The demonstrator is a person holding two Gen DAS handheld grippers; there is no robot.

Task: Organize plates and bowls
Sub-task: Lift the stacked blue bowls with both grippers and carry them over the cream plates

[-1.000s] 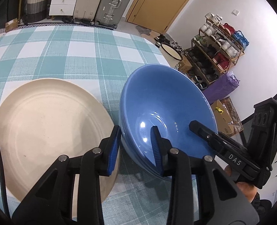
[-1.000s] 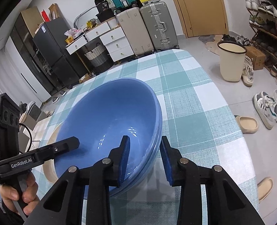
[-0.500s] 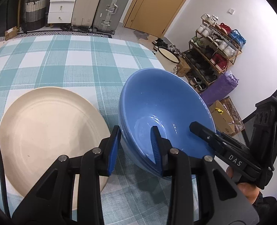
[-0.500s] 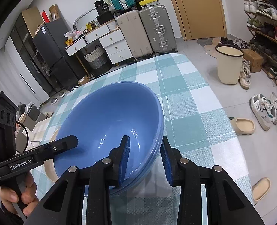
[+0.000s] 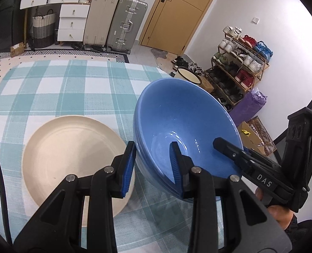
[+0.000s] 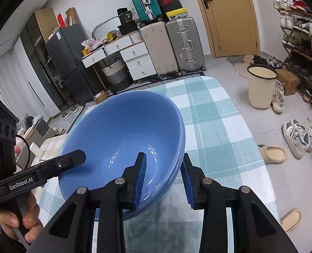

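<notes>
**Both grippers on blue bowl stack, plate to the left**

Left gripper (image 5: 152, 164) pinches the near-left rim of the blue bowls (image 5: 183, 122); right gripper (image 6: 163, 178) pinches the opposite rim, one finger inside, one outside each. Looks like two or three nested bowls, clear of the checked tablecloth (image 5: 71, 88). Cream plate (image 5: 71, 156) lies flat just left of and below the left gripper, nearer that hand. Likely next: carry bowls leftward over the plate, keeping the rim level.

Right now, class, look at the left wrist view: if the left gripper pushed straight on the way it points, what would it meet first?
The left gripper already straddles the rim of the stacked blue bowls, so their wall comes first. Beyond that lies the checked tablecloth, though depth is hard to judge.
</notes>
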